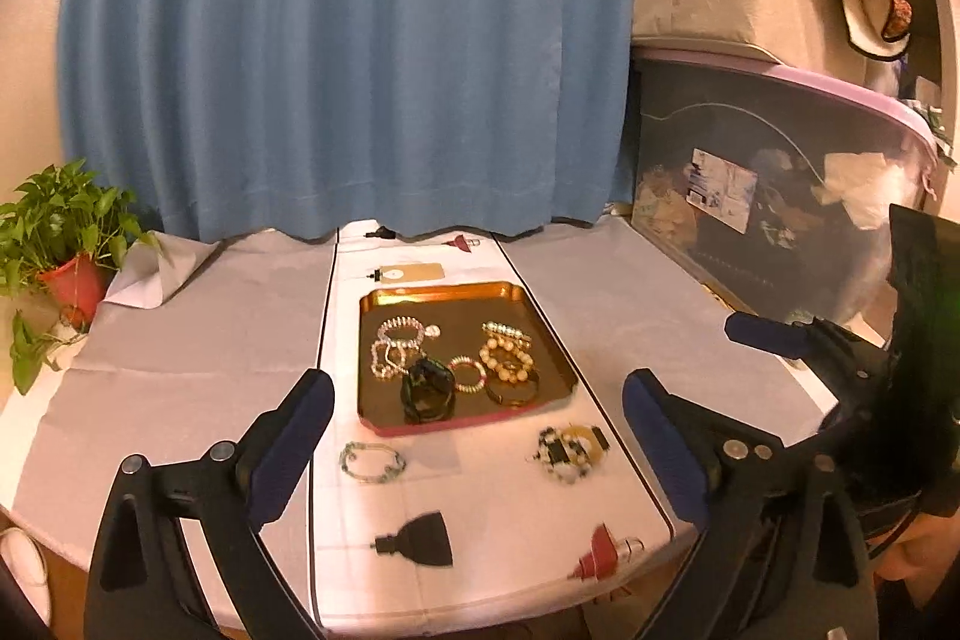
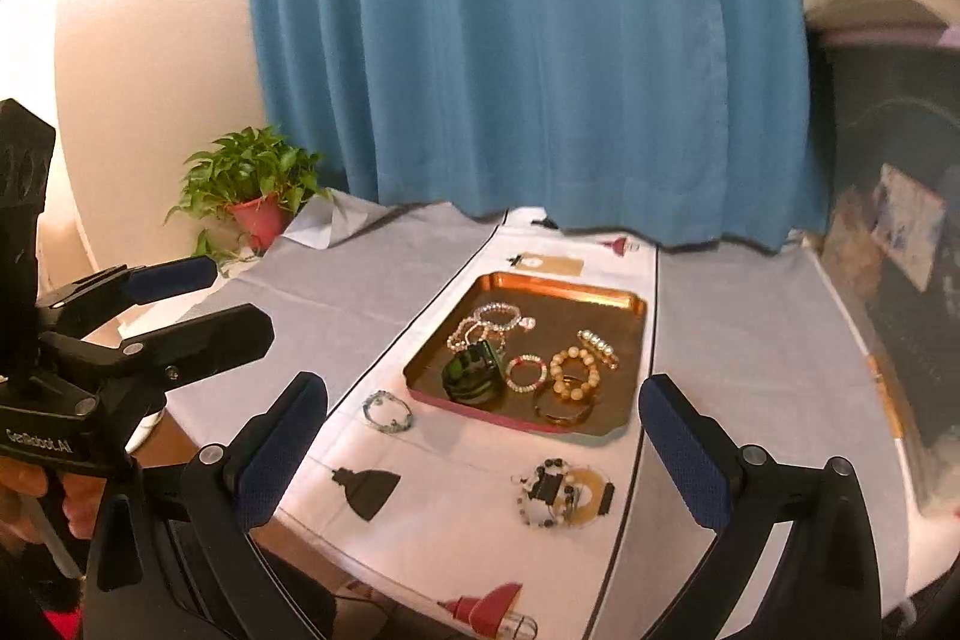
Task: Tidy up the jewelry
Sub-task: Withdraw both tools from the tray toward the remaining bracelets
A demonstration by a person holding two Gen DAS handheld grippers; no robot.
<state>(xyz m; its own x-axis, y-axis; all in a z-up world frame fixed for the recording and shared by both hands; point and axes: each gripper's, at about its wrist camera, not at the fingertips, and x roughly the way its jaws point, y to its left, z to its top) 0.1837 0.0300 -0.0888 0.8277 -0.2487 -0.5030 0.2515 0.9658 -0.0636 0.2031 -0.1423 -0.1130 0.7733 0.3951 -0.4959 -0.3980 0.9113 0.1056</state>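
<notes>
Left wrist view: left gripper (image 1: pixel 480 436) raised above the near table edge, jaws spread wide, nothing between the pads. Gold tray (image 1: pixel 384 298) centred on the white runner (image 1: pixel 420 490), holding a pearl strand (image 1: pixel 390 349), a dark green bangle (image 1: pixel 426 388), a small pink beaded bracelet (image 1: pixel 467 374), a cream bead bracelet (image 1: pixel 507 361), a gold bangle (image 1: pixel 513 394) and a pearl clip (image 1: pixel 507 331). Two pieces not yet in the tray: a green beaded bracelet (image 1: pixel 372 462) on the runner just before the tray's near left corner, and a black-and-white bead tangle with an amber ring (image 1: pixel 570 451) near the right border. Right gripper (image 1: pixel 690 358) visible at right, likewise wide and empty. Potted plant (image 1: pixel 66 244) at the far left of the grey tablecloth (image 1: pixel 180 340); storage bin (image 1: pixel 780 196) at right. Right wrist view: right gripper (image 2: pixel 483 451) wide open, empty, aimed down at the runner (image 2: pixel 456 496). Same tray (image 2: pixel 639 307); green beaded bracelet (image 2: pixel 388 411) near its left corner, bead tangle (image 2: pixel 564 499) closest to these jaws. Left gripper (image 2: pixel 237 301) at left, open, held by a hand (image 2: pixel 36 496). Risks, as judged: tangle likely to lift only in part if pinched on one strand, with the remainder trailing or snagging on the tray rim; thin bracelet lying flat may slip from the pads or drag the runner; crowded tray contents may be disturbed by a careless drop.
</notes>
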